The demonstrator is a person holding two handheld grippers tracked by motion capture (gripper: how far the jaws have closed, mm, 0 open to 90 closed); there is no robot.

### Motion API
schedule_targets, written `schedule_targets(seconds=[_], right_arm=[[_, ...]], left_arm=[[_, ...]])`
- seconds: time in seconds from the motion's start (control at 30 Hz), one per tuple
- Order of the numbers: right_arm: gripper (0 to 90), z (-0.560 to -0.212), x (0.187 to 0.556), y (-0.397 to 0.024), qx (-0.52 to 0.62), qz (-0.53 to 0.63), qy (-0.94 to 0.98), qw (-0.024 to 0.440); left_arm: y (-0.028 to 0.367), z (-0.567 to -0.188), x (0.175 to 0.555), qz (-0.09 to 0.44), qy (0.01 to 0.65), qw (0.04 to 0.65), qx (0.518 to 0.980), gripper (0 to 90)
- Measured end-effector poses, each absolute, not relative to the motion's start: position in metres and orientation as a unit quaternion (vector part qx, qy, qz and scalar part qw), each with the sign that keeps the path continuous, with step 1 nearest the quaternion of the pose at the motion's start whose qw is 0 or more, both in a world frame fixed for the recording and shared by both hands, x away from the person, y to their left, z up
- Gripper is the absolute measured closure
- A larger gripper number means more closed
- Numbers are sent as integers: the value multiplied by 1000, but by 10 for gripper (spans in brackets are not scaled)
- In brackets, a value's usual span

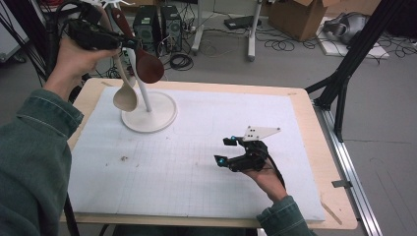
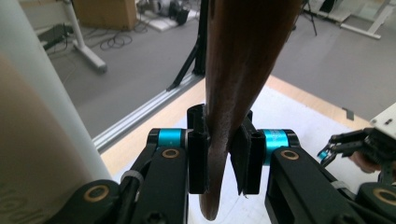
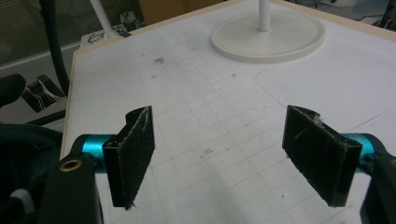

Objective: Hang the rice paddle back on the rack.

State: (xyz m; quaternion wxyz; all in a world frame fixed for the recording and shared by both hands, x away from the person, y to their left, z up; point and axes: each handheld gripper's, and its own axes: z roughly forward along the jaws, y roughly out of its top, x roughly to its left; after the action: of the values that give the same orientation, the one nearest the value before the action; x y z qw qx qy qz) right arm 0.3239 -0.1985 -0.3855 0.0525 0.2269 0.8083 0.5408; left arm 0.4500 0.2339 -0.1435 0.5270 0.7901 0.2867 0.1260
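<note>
- Near right: your right gripper (image 1: 227, 150) just sits over the white mat (image 1: 196, 162), jaws spread wide, nothing between them.
- Far left: your left gripper (image 1: 129, 43) is clamped on the dark wooden spoon (image 1: 147, 66) by its handle, up beside the white stand (image 1: 150, 112). The pale wooden spoon (image 1: 125, 96) already hangs there.
- I'd say you're halfway: one spoon hung, the dark one left.
- The stand's top is cut off, so I can't see its hooks.

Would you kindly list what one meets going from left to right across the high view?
Left hand-held gripper → dark wooden spoon → right hand-held gripper → black stand leg beside the table.
</note>
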Motion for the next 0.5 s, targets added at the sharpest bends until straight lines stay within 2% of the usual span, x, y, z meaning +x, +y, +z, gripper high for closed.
schedule_targets(seconds=[0.17,0.5], right_arm=[[249,-386,324,-197,227,541,808,48],[249,-386,326,-198,225,544,807,48]], left_arm=[[236,-138,448,141,295,529,784,774],[233,-137,457,137,308,520,785,774]])
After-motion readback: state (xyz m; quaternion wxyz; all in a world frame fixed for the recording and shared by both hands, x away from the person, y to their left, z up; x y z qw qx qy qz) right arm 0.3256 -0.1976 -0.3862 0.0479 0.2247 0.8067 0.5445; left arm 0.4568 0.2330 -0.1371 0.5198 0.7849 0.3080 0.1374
